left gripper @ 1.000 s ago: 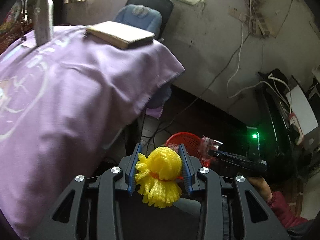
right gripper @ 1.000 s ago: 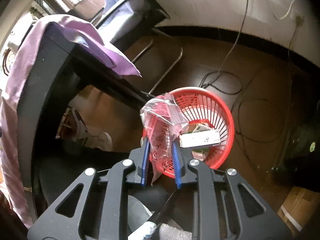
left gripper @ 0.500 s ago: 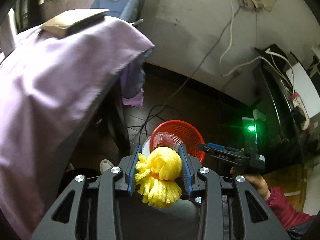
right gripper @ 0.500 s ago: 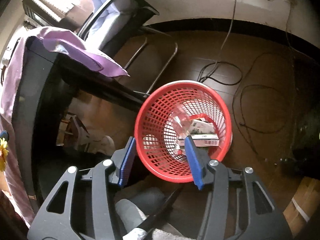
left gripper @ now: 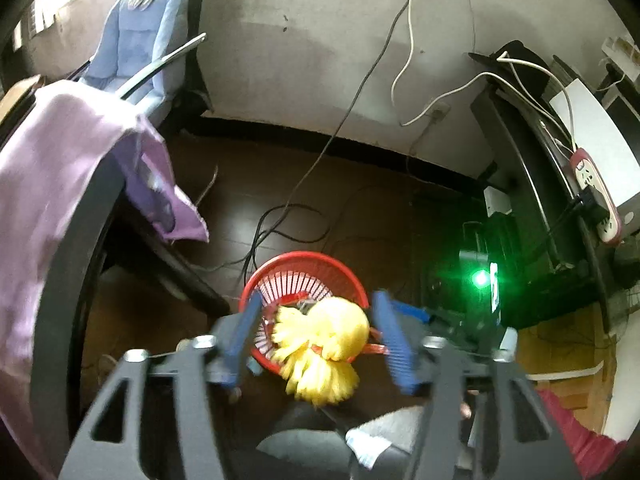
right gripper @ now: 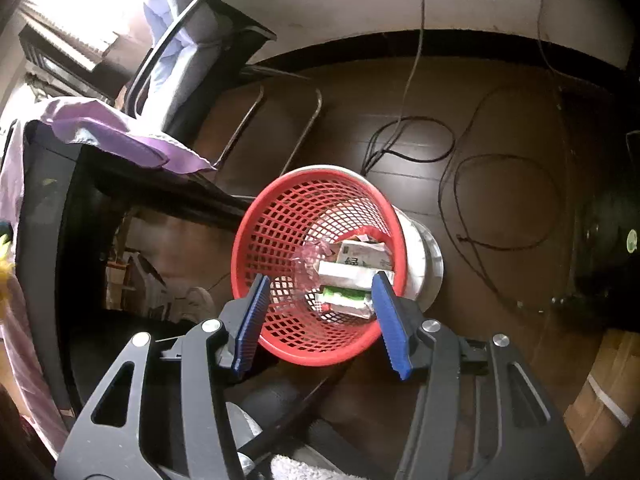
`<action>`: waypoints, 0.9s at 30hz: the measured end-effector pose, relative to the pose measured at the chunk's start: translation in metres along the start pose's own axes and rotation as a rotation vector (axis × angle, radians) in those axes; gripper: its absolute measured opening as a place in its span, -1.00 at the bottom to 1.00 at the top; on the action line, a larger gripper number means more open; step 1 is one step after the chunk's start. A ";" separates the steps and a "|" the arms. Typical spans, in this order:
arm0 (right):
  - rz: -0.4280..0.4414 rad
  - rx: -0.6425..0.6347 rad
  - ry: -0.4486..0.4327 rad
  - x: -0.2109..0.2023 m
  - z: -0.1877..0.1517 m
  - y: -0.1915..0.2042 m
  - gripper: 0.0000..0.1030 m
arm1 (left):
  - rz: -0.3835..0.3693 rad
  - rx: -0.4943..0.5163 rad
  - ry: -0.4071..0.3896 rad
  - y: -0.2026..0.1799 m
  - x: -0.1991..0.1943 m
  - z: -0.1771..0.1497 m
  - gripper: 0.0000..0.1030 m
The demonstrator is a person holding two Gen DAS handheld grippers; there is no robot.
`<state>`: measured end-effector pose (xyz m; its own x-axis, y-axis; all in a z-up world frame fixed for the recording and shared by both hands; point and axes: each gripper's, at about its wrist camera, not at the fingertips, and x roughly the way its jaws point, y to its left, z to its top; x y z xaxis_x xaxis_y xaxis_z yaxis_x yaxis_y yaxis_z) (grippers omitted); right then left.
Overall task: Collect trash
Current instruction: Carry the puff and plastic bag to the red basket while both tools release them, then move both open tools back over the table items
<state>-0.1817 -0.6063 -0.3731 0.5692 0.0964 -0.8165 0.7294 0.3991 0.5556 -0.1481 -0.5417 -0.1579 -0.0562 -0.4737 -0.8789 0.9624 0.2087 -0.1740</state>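
One red mesh basket [right gripper: 320, 264] is seen on the floor. Left hand-held gripper [left gripper: 320, 340]: jaws just opened wide, one yellow foam net [left gripper: 324, 348] loose between them, above the basket. Right hand-held gripper [right gripper: 320, 320]: spread, empty. About three cartons [right gripper: 356, 268] and one clear bag [right gripper: 310, 258] lie inside, at 12 o'clock from it.

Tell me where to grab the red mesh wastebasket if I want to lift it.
Take the red mesh wastebasket by its near rim from above, pinching the wall inside and out. It stands upright and open, the rim is a solid band, and the cartons lie low inside.
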 end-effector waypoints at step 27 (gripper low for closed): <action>-0.044 -0.108 -0.044 -0.027 -0.005 0.033 0.19 | 0.078 -0.131 -0.120 0.040 -0.062 -0.018 0.65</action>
<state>-0.1746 -0.5906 -0.3335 0.5555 0.0380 -0.8306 0.7102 0.4978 0.4978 -0.1111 -0.4889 -0.1181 0.0569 -0.5484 -0.8343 0.9193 0.3548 -0.1705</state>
